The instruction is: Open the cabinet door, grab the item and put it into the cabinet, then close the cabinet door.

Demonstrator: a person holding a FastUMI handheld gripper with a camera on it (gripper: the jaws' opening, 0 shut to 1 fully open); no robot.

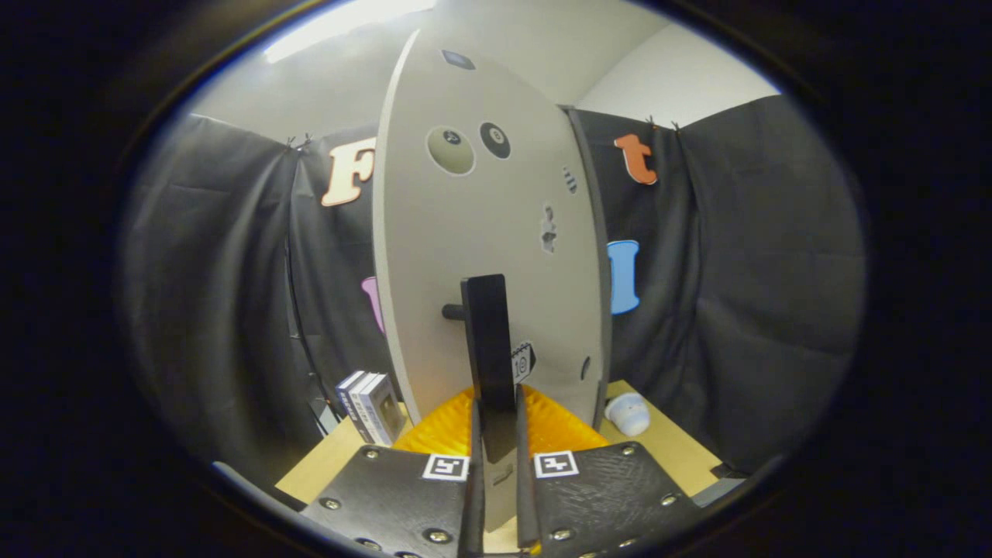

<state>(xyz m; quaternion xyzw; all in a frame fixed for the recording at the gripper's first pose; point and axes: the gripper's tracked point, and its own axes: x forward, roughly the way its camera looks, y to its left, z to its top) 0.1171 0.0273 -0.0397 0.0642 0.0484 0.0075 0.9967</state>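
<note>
Black cloth (744, 294) hangs as the booth wall on the left, far and right sides, falling in soft folds and pinned with small clips along its top edge. Above the cloth rise pale room walls (682, 77) that meet in a corner at the far right. A bright ceiling light (341, 23) glows at the far left top. Below lies a light wooden surface (674, 449), its bare parts showing near left and near right, ending against the cloth on both sides.
</note>
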